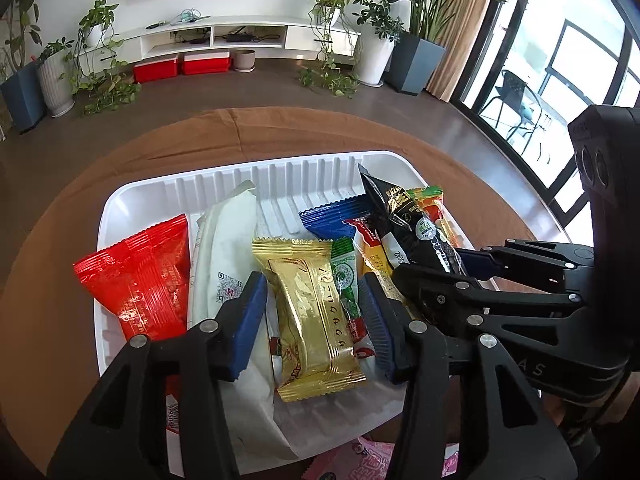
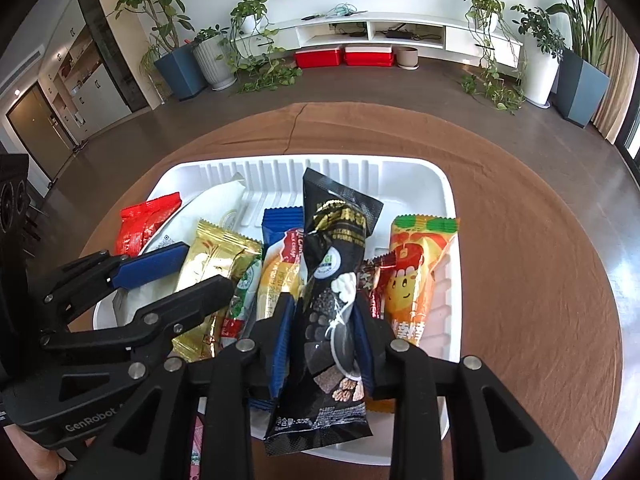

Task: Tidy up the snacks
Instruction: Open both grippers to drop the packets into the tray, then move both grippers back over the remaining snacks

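Left wrist view: left gripper (image 1: 316, 312) standing half open astride the gold wafer packet (image 1: 314, 316) lying in the white tray (image 1: 132, 196), pads not pressing.

Right wrist view: right gripper (image 2: 323, 340) pinching the black snack packet (image 2: 334, 300) above the tray (image 2: 444, 184). Placing step; next, probably lowering into free tray space and releasing.

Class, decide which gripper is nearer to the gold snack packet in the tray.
Left. The left gripper straddles the gold packet, jaws open either side. The right gripper sits further right, clamping the black packet.
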